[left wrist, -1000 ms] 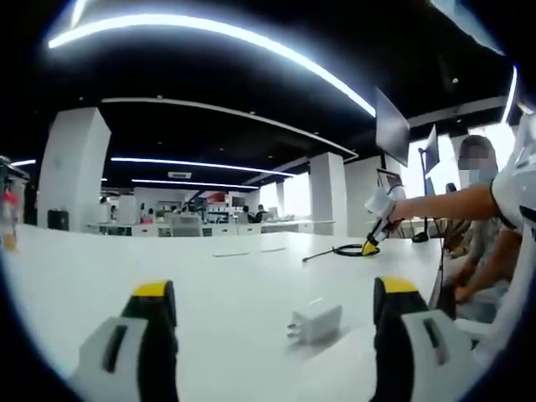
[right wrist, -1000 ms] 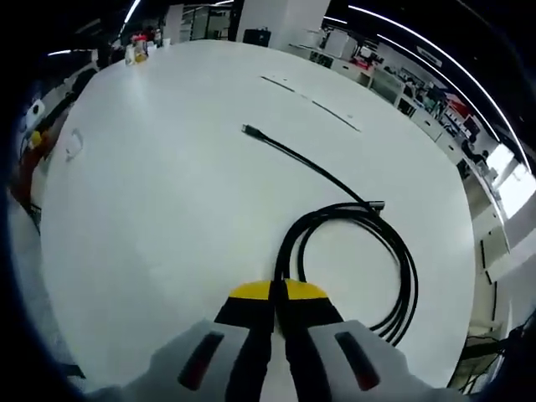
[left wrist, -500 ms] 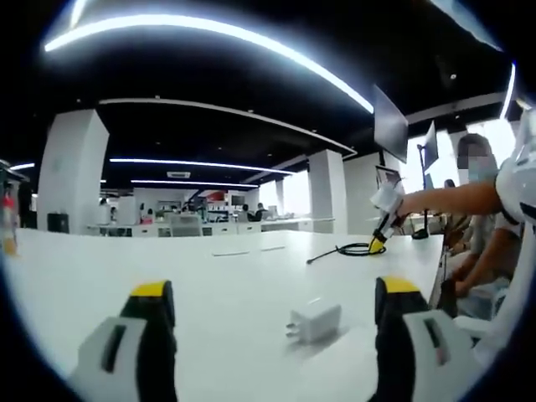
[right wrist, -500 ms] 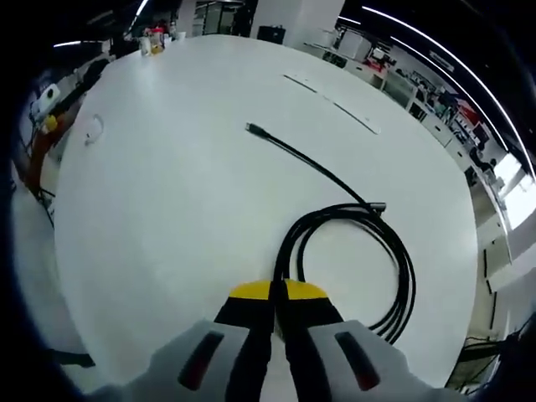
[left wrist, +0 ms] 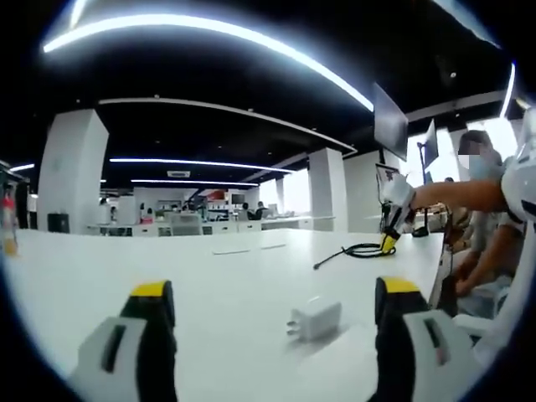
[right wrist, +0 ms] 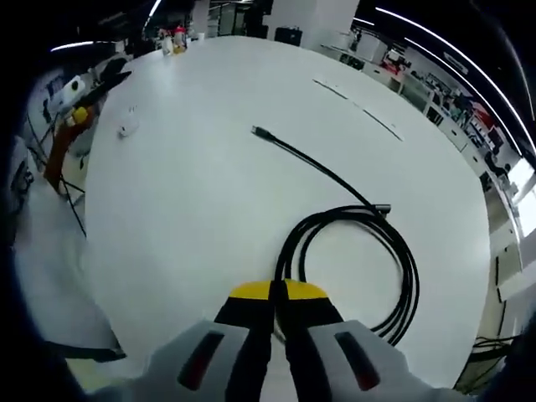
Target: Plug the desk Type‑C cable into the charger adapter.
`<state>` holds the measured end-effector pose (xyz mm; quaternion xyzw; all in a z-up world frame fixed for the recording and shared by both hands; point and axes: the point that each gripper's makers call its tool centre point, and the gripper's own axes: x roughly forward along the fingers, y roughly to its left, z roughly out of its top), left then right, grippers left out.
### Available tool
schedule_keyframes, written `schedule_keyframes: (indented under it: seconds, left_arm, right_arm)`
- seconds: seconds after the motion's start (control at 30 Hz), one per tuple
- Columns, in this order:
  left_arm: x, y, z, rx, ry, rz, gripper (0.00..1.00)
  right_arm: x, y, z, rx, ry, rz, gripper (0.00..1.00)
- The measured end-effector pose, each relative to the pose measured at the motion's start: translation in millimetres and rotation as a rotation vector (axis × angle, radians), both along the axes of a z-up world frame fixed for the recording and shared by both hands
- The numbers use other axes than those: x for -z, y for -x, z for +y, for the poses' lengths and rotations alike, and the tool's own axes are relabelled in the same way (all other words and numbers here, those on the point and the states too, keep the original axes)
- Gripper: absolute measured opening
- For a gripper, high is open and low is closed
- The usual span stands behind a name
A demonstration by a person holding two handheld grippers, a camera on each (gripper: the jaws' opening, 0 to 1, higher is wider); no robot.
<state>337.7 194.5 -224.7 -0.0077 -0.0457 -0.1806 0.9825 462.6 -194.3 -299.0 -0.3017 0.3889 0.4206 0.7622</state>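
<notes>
Right gripper view: right claw (right wrist: 279, 291) clamps cable (right wrist: 394, 260) | left claw (left wrist: 276, 293) wide, empty

black cable (right wrist: 352, 243), white adapter (left wrist: 315, 321), white table (right wrist: 209, 209)

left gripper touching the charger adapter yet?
Apart. In the left gripper view, the open left gripper straddles the charger adapter, with bare table showing between it and each jaw.

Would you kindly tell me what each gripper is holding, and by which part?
The right gripper is shut on the coiled black cable, pinching the coil's near side. The left gripper is open, holding nothing; the white charger adapter lies between its jaws.
</notes>
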Motion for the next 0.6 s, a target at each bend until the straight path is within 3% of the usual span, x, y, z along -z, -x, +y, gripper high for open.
schedule_keyframes:
  seconds: [0.6]
  left_arm:
    - [3.8, -0.8, -3, 0.009, -0.002, 0.012, 1.00]
  right_arm:
    - [6.4, 53, -2, -0.043, 0.044, 0.025, 0.02]
